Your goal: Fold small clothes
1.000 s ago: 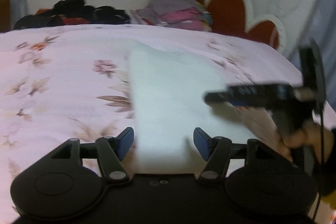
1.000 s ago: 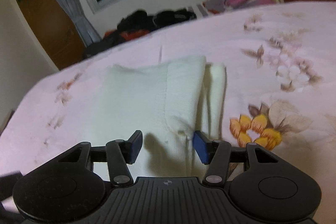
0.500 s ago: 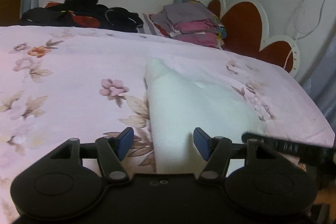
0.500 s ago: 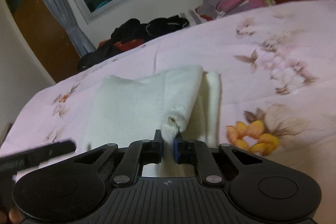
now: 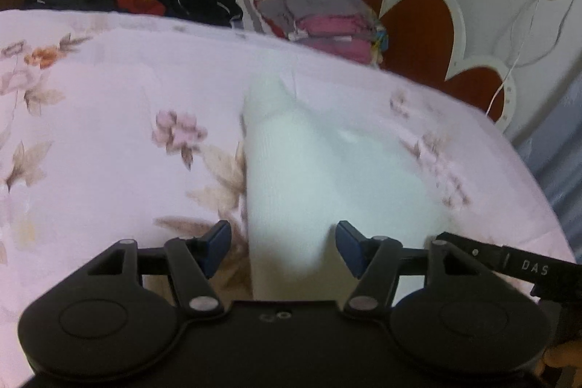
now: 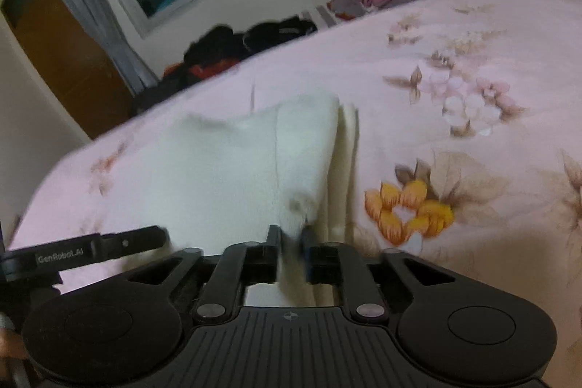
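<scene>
R jaws nipping white garment (image 6: 247, 170) | L jaws apart | clothes pile (image 5: 327, 20) behind

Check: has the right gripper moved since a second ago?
Yes: right gripper closed onto the white garment's fold left of the orange flower; fingers just reopening slightly, cloth between them.

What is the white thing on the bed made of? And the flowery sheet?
The white garment looks like soft knit, probably cotton: matte, slightly fuzzy, thick where it folds. The flowery sheet looks like thin smooth woven fabric, flat with a printed pattern. Blur hides the weave.
</scene>
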